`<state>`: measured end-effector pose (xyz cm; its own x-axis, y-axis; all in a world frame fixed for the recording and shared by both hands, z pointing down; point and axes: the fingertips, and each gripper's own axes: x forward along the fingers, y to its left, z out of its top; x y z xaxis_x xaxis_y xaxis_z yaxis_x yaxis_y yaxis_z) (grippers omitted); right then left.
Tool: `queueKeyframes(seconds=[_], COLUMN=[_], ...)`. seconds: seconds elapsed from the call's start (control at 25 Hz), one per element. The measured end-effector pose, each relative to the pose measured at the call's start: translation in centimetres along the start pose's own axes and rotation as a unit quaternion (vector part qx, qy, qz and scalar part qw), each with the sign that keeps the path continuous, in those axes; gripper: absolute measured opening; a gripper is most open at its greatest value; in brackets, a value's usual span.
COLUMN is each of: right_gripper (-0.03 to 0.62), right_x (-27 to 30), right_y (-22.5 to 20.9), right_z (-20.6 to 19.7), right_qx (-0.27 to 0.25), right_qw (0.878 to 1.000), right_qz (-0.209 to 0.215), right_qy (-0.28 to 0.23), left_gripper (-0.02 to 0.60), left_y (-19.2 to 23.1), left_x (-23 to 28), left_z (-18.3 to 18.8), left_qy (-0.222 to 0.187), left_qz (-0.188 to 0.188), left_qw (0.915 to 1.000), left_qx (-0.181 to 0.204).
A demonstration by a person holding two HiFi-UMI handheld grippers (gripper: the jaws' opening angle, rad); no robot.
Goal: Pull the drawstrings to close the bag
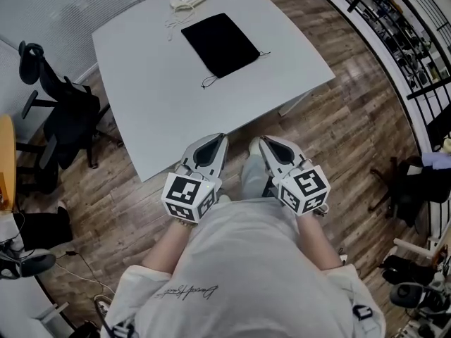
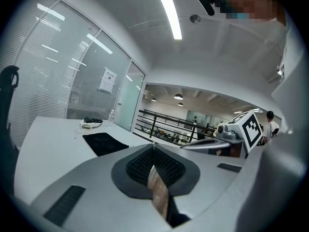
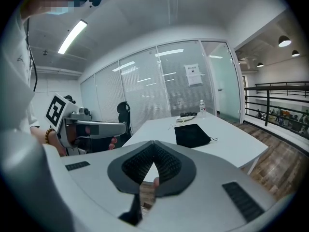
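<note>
Right under the lens, the person's pale grey T-shirt (image 1: 246,266) fills the 6 o'clock end of the head view. Just past it, both tools are held side by side off the near edge of the surface. The left tool (image 1: 217,145), grey with a marker cube, is clenched on nothing, its ribbed pads pressed tight together. The right tool (image 1: 266,145) is the same story, clamped and empty.

Out toward 12 o'clock, well apart from both, the flat black fabric drawstring bag (image 1: 220,44) lies on the white rectangular surface (image 1: 162,111). Its thin black drawstrings (image 1: 209,82) trail loose, one loop off the bag's 6 o'clock corner and one end at its 3 o'clock corner.

My read is that nothing has started. The bag looks flat and ungathered and the cords look untouched. All of it is left: reach in, grip a cord with each tool, then pull the cords apart to cinch the mouth.
</note>
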<state>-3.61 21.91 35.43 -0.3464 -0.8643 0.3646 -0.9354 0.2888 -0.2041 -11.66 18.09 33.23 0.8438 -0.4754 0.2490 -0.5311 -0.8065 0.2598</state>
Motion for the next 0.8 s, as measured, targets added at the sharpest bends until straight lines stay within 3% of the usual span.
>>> queueKeyframes(seconds=[0.56,0.8], right_gripper=[0.023,0.023], right_x=[10.4,14.1], right_y=[-15.1,-19.3], right_z=[5.6,7.9], right_qx=[-0.014,-0.043], right_qw=[0.996,0.993], right_qz=[0.074,0.107], right_qy=[0.035,0.040], left_gripper=[0.011,0.011], left_y=[6.8,8.6], left_x=[15.8,20.9], left_z=[4.7,6.5], left_qy=[0.011,0.003], left_qz=[0.083,0.115], left_qw=[0.9964,0.9933], left_qx=[-0.012,-0.011])
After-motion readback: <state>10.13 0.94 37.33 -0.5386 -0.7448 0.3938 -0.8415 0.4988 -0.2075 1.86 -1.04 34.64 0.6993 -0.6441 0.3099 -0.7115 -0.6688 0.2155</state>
